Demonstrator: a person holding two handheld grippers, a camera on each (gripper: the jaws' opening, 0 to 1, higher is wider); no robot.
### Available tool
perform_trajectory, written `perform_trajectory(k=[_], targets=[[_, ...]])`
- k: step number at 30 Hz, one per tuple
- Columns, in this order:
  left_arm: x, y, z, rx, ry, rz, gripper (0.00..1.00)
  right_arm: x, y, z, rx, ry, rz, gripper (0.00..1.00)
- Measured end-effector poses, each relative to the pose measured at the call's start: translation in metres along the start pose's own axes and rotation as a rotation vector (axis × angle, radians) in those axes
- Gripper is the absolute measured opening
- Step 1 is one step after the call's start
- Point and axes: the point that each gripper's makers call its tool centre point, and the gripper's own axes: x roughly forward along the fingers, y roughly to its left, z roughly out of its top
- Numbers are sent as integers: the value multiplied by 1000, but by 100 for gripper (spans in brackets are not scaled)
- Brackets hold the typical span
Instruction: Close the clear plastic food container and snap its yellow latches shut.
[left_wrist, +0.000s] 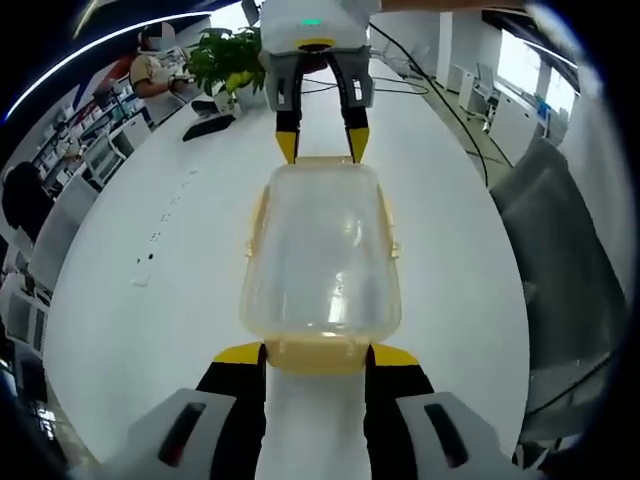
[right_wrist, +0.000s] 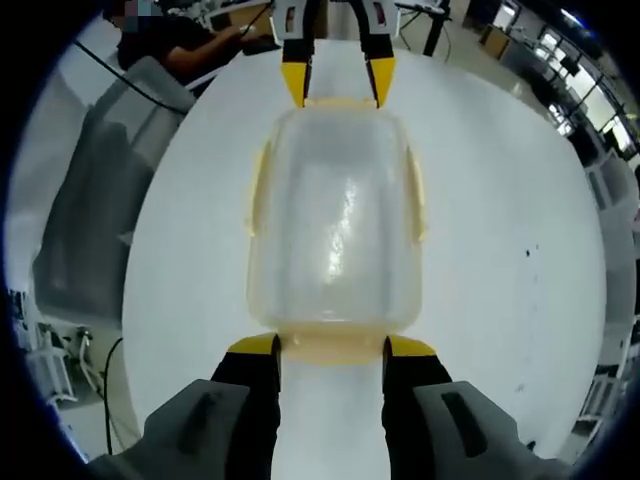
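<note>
The clear container sits mid-worktop with its lid on, so the latching step looks in hand. The left gripper and right gripper each stand wide at an opposite short end, jaws either side of a yellow end latch — next, press these shut. Bare worktop lies all round, its edges well apart from the container.

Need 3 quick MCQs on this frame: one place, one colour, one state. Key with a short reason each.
1. Where does the container stand?
A. on a white table
B. in a sink
C. on a chair

2. What colour are the tips of the left gripper?
A. red
B. yellow
C. green

3. How do the jaws of the right gripper stand?
A. shut tight together
B. apart, at one end of the container
C. clamped on a cable

Key: 1 A, the white table lies all around it. 2 B, both tips show yellow. 3 B, a gap separates them at the end latch.
</note>
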Motion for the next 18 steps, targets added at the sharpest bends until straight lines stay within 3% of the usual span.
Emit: perform_trajectory(k=[18], targets=[[10,-5,-5,-13,2,4,32,9,0,-3,-8,11,5,36]])
